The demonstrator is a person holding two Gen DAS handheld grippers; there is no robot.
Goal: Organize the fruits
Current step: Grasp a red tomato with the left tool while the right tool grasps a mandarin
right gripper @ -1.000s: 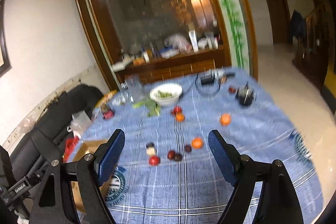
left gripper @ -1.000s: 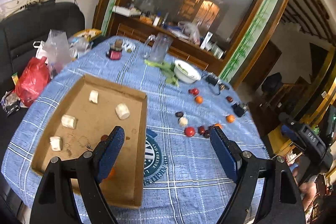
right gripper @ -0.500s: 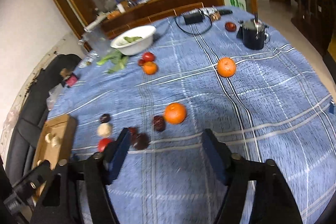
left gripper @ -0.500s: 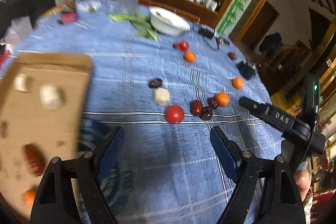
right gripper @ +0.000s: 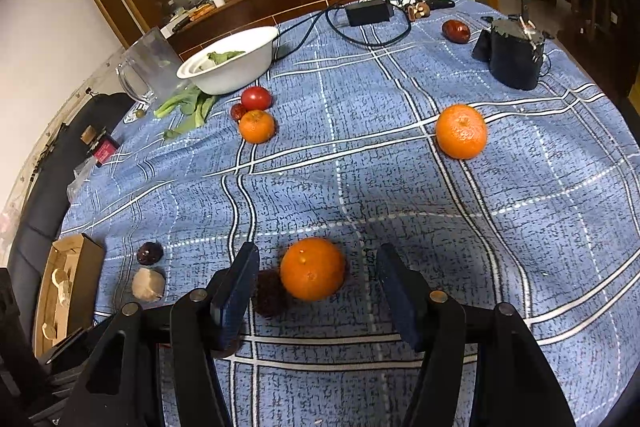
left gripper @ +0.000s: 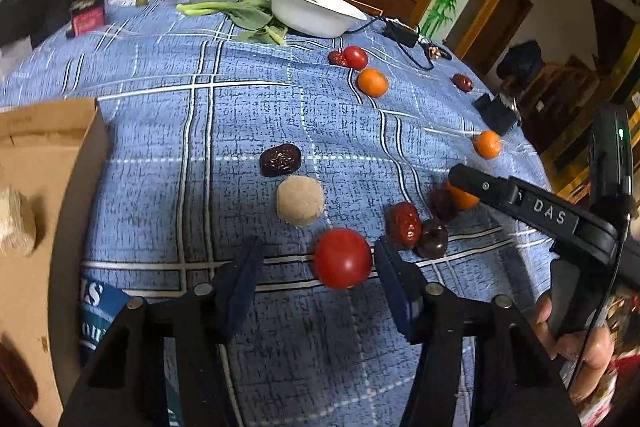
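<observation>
Nearest, between the left tool's (left gripper: 316, 277) closing jaws, a red tomato (left gripper: 342, 258) sits on the blue checked counter (left gripper: 240, 131), right pad almost touching; the right tool (right gripper: 314, 287) brackets an orange (right gripper: 312, 269) with gaps both sides; farther left lies a cardboard tray (left gripper: 36, 163); far off, a white bowl (left gripper: 312, 11).

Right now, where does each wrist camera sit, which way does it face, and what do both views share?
Left wrist: behind the left gripper, angled down at the blue tablecloth; its closing jaws flank a red tomato; the right gripper and a hand show at right.
Right wrist: behind the right gripper, angled down; an orange sits between its jaws, untouched.
Shared: white bowl, cardboard tray, tan ball.
</observation>
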